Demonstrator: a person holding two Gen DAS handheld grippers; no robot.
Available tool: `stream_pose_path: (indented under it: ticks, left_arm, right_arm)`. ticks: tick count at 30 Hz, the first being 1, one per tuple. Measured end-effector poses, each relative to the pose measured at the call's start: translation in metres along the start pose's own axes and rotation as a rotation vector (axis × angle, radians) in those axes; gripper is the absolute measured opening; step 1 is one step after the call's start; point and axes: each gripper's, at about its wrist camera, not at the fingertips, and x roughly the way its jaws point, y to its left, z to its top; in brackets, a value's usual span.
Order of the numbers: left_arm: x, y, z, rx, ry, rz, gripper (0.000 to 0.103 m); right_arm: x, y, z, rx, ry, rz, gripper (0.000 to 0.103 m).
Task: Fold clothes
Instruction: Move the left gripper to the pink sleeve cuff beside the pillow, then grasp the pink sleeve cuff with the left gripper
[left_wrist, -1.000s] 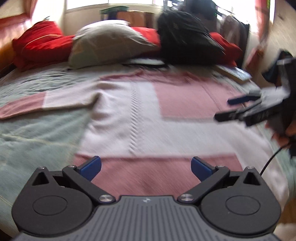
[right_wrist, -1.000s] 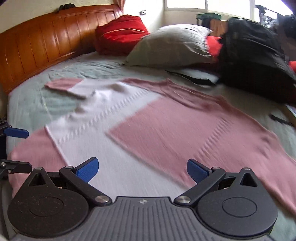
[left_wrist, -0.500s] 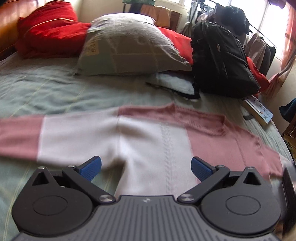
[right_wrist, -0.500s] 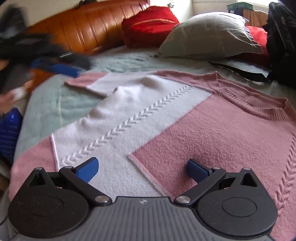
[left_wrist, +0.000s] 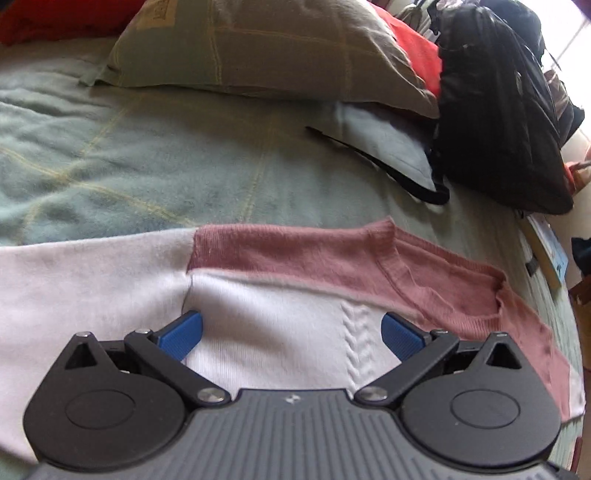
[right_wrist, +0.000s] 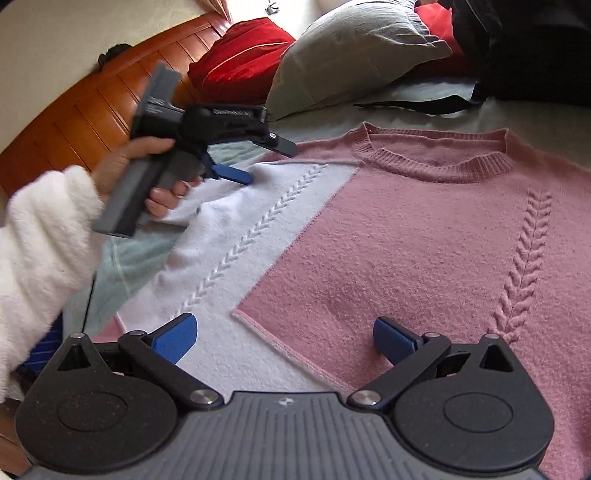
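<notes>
Pink-and-white knit sweater (right_wrist: 406, 236) lies flat, face up, mid-bed on the green blanket (left_wrist: 147, 166), collar toward the pillows (left_wrist: 277, 48). Soft, limp, light knit, so I'd pinch at a shoulder seam or sleeve edge. My left gripper (left_wrist: 291, 332) hangs over the white shoulder, jaws spread, empty. Right gripper (right_wrist: 284, 334) likewise released over the chest.

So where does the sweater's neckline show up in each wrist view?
Left wrist: the neckline sits right of centre, seen side-on, beyond the open left gripper.
Right wrist: the neckline is in the upper middle, seen head-on, far beyond the open right gripper.
Shared landmark: the grey pillow lies behind the sweater in both.
</notes>
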Motion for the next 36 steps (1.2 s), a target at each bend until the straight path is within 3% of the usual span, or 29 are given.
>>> stream_pose_path:
  ticks: [10,14,16,22,26,27,30,33,36]
  left_arm:
    - [0.011,0.013,0.029,-0.124,-0.107,0.002,0.102]
    - [-0.030,0.008,0.021,-0.007,-0.142,0.056,0.102]
    - [-0.052,0.016,0.014,0.003,-0.140,0.068,0.102]
    - [-0.079,0.052,-0.029,-0.173,-0.100,-0.099,0.102]
    - [-0.067,0.051,-0.047,-0.195,-0.054,-0.206,0.102]
    - [-0.063,0.051,-0.050,-0.192,-0.044,-0.206,0.102]
    - [-0.052,0.055,-0.054,-0.159,-0.038,-0.097,0.102]
    - [-0.063,0.074,-0.051,-0.208,-0.117,-0.011,0.102]
    - [-0.081,0.086,-0.049,-0.267,-0.166,-0.009,0.102]
  right_arm:
    - [0.001,-0.002,-0.003,0.007,-0.017,0.011,0.103]
    - [-0.001,-0.003,-0.002,0.013,-0.021,0.018,0.103]
    - [-0.001,-0.004,-0.002,0.022,-0.022,0.022,0.103]
    - [0.001,-0.003,-0.002,0.023,-0.020,0.018,0.103]
    - [0.002,-0.001,-0.003,0.013,-0.022,0.010,0.103]
    - [0.002,0.000,-0.003,0.011,-0.022,0.007,0.103]
    - [0.003,0.000,-0.003,0.007,-0.022,0.005,0.103]
    - [0.003,-0.001,-0.003,0.007,-0.023,0.008,0.103]
    - [0.003,-0.002,-0.003,0.010,-0.024,0.014,0.103]
